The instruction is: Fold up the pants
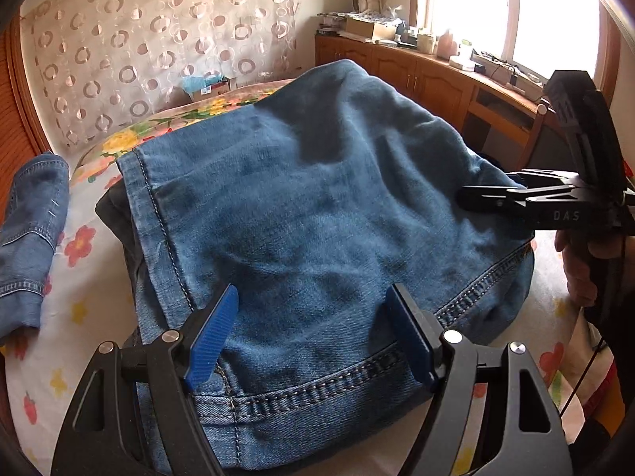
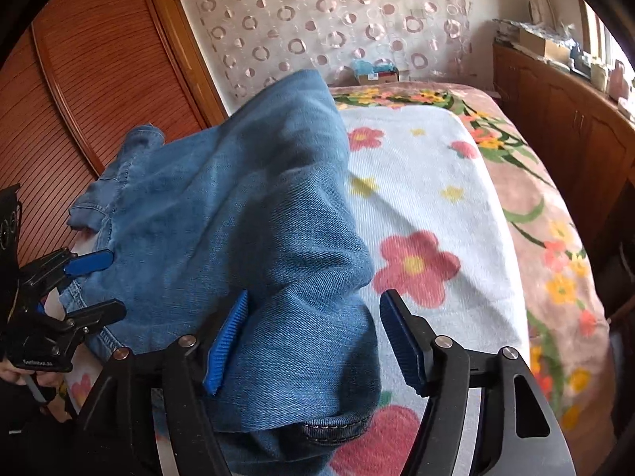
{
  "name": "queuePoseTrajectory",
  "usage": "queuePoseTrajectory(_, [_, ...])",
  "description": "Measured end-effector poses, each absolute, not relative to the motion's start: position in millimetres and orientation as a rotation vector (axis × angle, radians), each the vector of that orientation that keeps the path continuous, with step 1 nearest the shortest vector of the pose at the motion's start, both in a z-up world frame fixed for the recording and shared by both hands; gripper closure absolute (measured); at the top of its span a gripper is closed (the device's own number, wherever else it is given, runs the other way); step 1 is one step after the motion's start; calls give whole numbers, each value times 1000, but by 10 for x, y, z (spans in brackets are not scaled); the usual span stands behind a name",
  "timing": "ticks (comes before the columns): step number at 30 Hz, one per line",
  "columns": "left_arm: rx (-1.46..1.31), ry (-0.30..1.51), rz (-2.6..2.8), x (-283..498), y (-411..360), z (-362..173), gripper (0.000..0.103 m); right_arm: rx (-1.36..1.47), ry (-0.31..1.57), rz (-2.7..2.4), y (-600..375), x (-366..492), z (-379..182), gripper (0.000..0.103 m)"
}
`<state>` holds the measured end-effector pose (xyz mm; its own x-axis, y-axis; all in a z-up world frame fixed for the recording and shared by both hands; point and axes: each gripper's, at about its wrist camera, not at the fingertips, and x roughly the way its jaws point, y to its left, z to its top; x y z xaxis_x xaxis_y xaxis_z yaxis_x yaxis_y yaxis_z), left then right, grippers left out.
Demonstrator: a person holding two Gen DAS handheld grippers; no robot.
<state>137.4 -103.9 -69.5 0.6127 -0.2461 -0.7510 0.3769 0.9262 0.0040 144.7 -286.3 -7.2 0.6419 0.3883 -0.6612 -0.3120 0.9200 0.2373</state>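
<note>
I see the blue jeans point(image 1: 317, 206) lying folded in a thick bundle on the flower-print bed cover point(image 2: 428, 206), toward its left edge and near corner. My left gripper point(image 1: 313, 337) sits over the stitched hem, its 2 blue pads point(image 1: 212, 341) spread wide and gripping nothing. My right gripper point(image 2: 313, 343) is also spread open, denim bulging between its fingers, left pad touching cloth.
</note>
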Motion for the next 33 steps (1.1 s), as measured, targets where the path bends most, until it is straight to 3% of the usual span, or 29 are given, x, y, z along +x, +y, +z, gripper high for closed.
queuePoseTrajectory(7, [156, 842, -367, 1379, -1039, -711, 25, 111, 786, 397, -2818, 1477, -30, 35])
queuePoseTrajectory(9, [147, 838, -366, 1392, -1014, -720, 25, 131, 788, 440, -2826, 1430, -29, 55])
queuePoseTrajectory(10, [141, 840, -366, 1398, -1005, -723, 25, 126, 783, 443, -2813, 1412, -17, 56])
queuePoseTrajectory(15, [130, 838, -363, 1418, -969, -711, 25, 126, 743, 454, -2851, 1316, 68, 80])
queuePoseTrajectory(24, [68, 774, -276, 1308, -473, -408, 25, 102, 581, 486, -2671, 1052, 626, 86])
queuePoseTrajectory(33, [23, 674, -172, 1001, 246, -82, 25, -24, 523, 621, -1788, 936, 898, 87])
